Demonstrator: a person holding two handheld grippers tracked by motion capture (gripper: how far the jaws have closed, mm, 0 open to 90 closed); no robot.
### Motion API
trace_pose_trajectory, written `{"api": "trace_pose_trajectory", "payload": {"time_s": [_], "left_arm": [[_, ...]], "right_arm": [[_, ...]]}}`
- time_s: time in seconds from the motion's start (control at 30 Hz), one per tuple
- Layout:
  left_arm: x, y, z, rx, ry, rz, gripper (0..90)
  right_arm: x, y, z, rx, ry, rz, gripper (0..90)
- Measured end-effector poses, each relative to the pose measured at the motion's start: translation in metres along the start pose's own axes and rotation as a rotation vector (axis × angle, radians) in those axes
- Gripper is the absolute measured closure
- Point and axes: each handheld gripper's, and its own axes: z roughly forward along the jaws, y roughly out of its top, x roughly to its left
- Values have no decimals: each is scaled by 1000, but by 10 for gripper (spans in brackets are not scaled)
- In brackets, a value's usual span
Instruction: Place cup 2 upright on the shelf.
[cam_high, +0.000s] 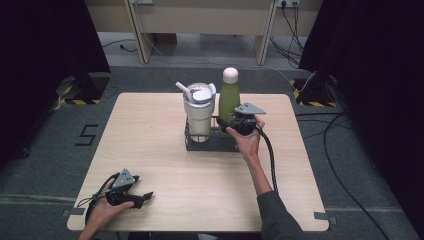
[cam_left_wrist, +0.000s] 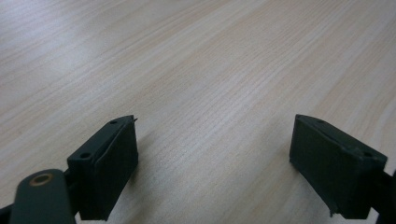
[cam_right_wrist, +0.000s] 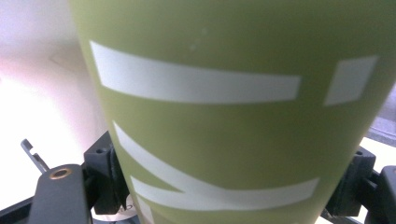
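- Bottle, green with a pale cap, stands upright in the right compartment of the black wire rack, toward 12 o'clock on the surface.
- My right hand-held gripper is clamped on the bottle's lower body; in the right gripper view its green wall with white stripes sits pressed between both black jaws.
- A white tumbler with lid and straw occupies the left compartment, just beside the bottle at its 9 o'clock.
- My left hand-held gripper rests near the surface's 7 o'clock corner, well apart from the rack; its jaws stand wide with bare wood between them.
- Step in hand, as I judge it: the grip on the bottle is made and the bottle sits in the rack, so I am either about to lift it out or about to let it go. I cannot tell which from this.
- If lifting, the next move calls for a straight upward pull, so the base clears the rack's wire rim without dragging the rack or nudging the tumbler.
- If releasing, it calls for parting the jaws and backing off toward 6 o'clock without tipping the bottle.
- The smooth, rounded wall could slip; I would keep the squeeze firm and level.
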Motion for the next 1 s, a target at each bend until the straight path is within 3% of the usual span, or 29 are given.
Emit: {"api": "trace_pose_trajectory", "payload": {"time_s": [0.47,0.9,1.0], "left_arm": [[0,0,0,-1,-1,0,146],[0,0,0,-1,-1,0,146],[0,0,0,-1,0,-1,146]], "right_arm": [[-1,-11,4,30,-36,-24,209],[-8,-18,-1,26,-23,2,207],[-7,-17,0,30,-23,-16,206]]}}
